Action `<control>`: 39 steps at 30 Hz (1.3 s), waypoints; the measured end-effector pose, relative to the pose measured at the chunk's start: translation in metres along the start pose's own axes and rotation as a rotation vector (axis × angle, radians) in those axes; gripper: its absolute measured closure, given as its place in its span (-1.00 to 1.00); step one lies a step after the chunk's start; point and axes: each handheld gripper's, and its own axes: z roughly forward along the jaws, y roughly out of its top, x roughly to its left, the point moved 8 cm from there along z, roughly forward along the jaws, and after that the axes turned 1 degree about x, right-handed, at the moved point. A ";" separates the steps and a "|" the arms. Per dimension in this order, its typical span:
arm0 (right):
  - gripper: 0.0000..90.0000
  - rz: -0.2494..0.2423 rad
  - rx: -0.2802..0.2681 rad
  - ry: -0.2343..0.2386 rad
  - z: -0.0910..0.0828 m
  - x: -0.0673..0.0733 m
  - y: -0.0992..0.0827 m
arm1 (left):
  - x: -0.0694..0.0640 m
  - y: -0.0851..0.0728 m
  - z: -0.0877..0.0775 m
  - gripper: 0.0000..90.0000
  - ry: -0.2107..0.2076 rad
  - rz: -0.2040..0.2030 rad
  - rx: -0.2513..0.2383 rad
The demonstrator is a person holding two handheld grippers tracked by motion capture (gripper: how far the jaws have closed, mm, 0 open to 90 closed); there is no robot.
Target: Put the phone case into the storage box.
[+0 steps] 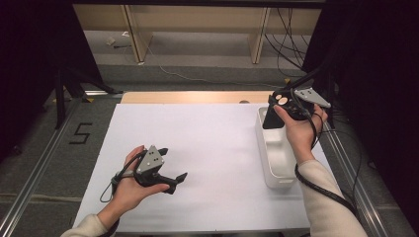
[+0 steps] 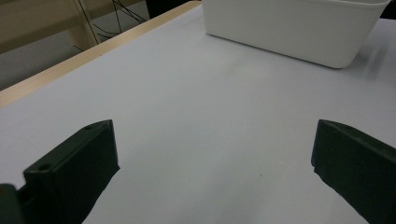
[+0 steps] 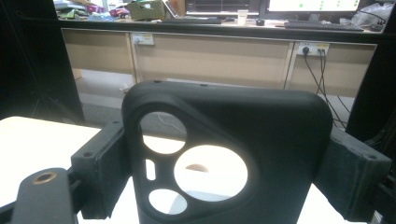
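A black phone case (image 3: 233, 154) with four camera cutouts sits clamped between the right gripper's (image 1: 277, 111) jaws, held above the far end of the one white bin (image 1: 276, 158). I cannot tell what the bin holds. The left gripper (image 1: 173, 165) hovers well apart over the bare white table (image 1: 207, 148), jaws wide and empty. Beyond the table's far edge, cables (image 1: 291, 44) trail across the floor.

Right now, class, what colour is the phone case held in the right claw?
Black: the phone case shows best in the right gripper view, gripped by the right claw.
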 end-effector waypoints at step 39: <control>-0.65 -0.008 0.025 -0.010 0.016 0.000 -0.002 | 0.000 0.000 0.000 -1.00 -0.001 0.000 0.000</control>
